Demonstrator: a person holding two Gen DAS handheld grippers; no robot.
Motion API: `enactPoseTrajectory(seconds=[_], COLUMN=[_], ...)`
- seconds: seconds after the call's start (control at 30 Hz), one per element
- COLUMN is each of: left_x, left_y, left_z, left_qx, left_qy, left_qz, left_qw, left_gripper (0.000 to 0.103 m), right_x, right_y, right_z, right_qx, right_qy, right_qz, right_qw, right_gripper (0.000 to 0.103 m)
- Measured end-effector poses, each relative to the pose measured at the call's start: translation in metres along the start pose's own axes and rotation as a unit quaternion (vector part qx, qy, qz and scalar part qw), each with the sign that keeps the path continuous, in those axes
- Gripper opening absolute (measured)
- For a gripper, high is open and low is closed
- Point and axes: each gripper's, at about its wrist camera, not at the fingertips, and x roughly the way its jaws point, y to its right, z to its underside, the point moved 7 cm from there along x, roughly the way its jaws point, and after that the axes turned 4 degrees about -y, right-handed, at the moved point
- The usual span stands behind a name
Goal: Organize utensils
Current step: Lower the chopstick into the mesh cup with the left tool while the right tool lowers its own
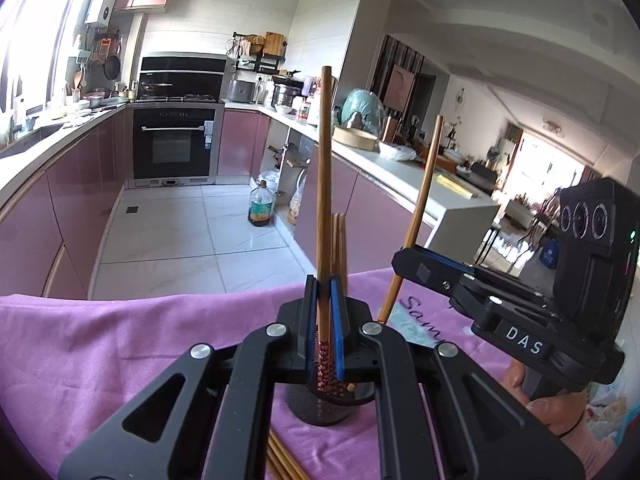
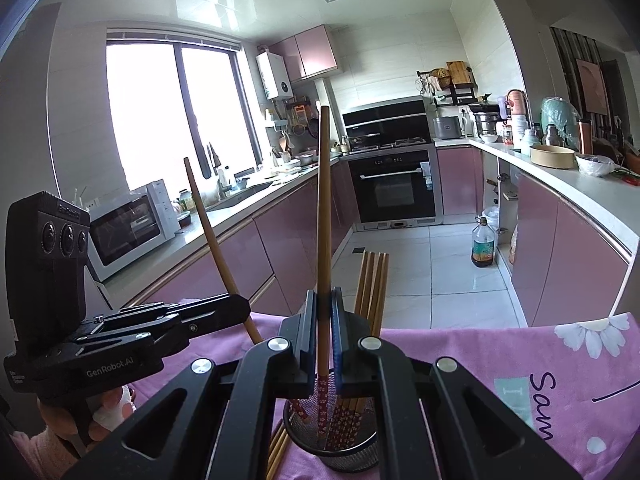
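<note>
From the left wrist view, the left tool (image 1: 324, 300) has its blue-padded jaws closed on a chopstick (image 1: 325, 168) that stands almost upright, its patterned red end dipping into the black mesh holder (image 1: 320, 410) directly below. The holder sits on a pink cloth (image 1: 120, 344) spread over the desk. A few more chopsticks (image 1: 340, 240) rise out of the holder just behind the gripped one, and a loose bundle of chopsticks (image 1: 284, 460) lies flat on the cloth beside the holder's base. To the right, the right tool (image 1: 404, 262) reaches in from the side, clamped on a second chopstick (image 1: 420, 204) that leans to the right — its lower end points down toward the holder.

From the right wrist view, the right tool (image 2: 324, 304) grips its chopstick (image 2: 324, 208) nearly vertical, the flowered tip inside the mesh holder (image 2: 332, 444). Several chopsticks (image 2: 372, 284) already stand in the holder just right of the jaws. On the left, the left tool (image 2: 240, 306) holds its chopstick (image 2: 212, 232) tilted leftward, the tip reaching the holder's rim. Loose chopsticks (image 2: 276, 452) lie on the pink cloth (image 2: 460, 352) beside the holder.
</note>
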Motion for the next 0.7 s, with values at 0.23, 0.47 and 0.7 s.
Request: enactPoseTrajectory(seconds=[0.23, 0.47, 0.7], left_x=[0.016, 0.029, 0.043], left_y=[0.005, 0.003, -0.004], left_z=[0.010, 0.019, 0.030], left_qx=[0.011, 0.024, 0.030], left_qy=[-0.028, -0.056, -0.083], left_qz=[-0.014, -0.015, -0.017], left_qw=[0.9994, 0.9980, 0.9959], left_gripper=[0.007, 0.007, 0.007], right_x=[0.019, 0.033, 0.048], right_y=[0.002, 0.005, 0.010], right_z=[0.013, 0.027, 0.037], right_qx=[0.007, 0.012, 0.018], right_qy=[-0.028, -0.058, -0.085], right_qz=[0.006, 0.007, 0.012], right_qw=[1.000, 0.998, 0.996], right_gripper=[0.005, 0.005, 0.005])
